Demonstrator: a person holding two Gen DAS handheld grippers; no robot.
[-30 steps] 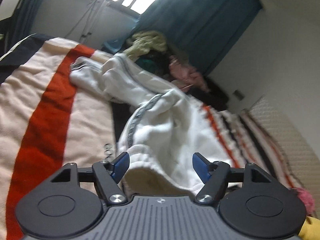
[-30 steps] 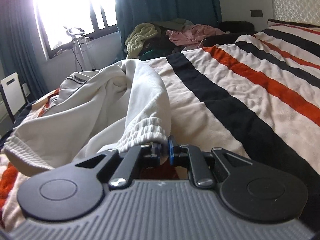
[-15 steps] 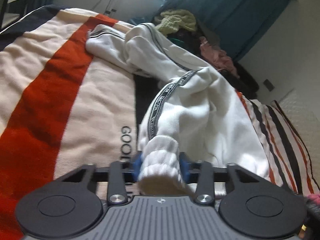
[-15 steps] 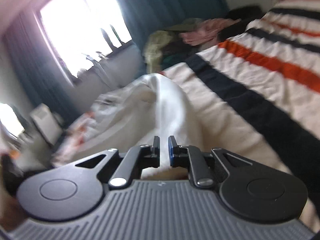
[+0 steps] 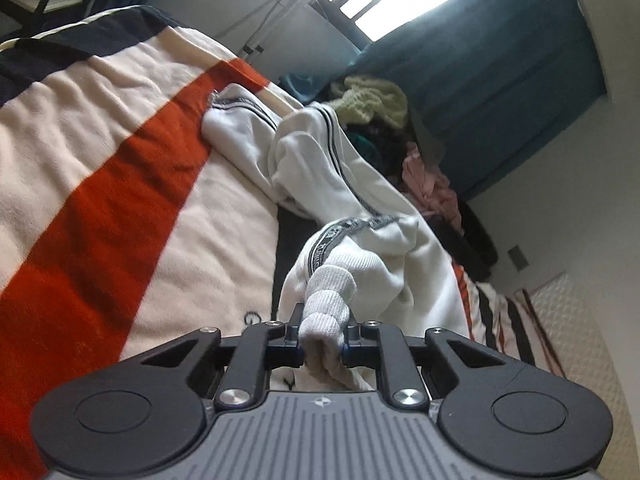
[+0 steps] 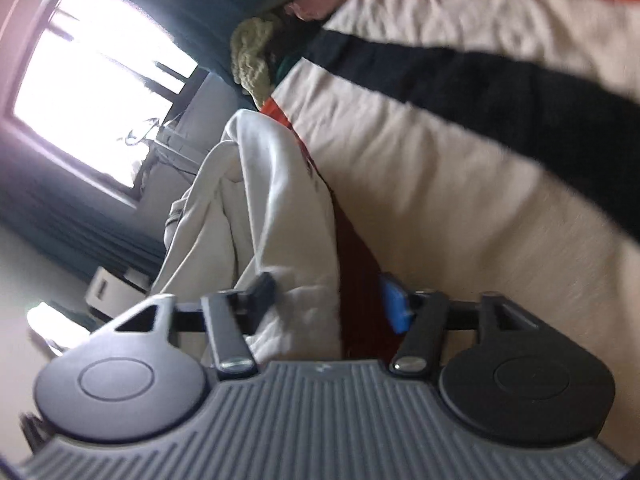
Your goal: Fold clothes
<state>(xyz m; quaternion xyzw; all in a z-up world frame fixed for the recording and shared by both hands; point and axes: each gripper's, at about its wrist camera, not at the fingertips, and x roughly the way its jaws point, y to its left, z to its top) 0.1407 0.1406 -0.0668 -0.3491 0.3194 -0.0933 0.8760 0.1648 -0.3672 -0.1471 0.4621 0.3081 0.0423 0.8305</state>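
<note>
Bed w/ striped blanket – cream, orange-red & black bands – is carrying everything. White track pants w/ dark side tape are lying crumpled across it. Pile of clothes (yellow-green knit, pink, dark items) is sitting at the far edge near the curtain.

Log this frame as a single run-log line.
task: fold clothes | left gripper: shut on ribbed cuff of white garment | right gripper: open, garment between fingers | surface: striped blanket

White sweatshirt — crumpled on striped blanket, grey-trimmed, ribbed cuff raised.
</note>
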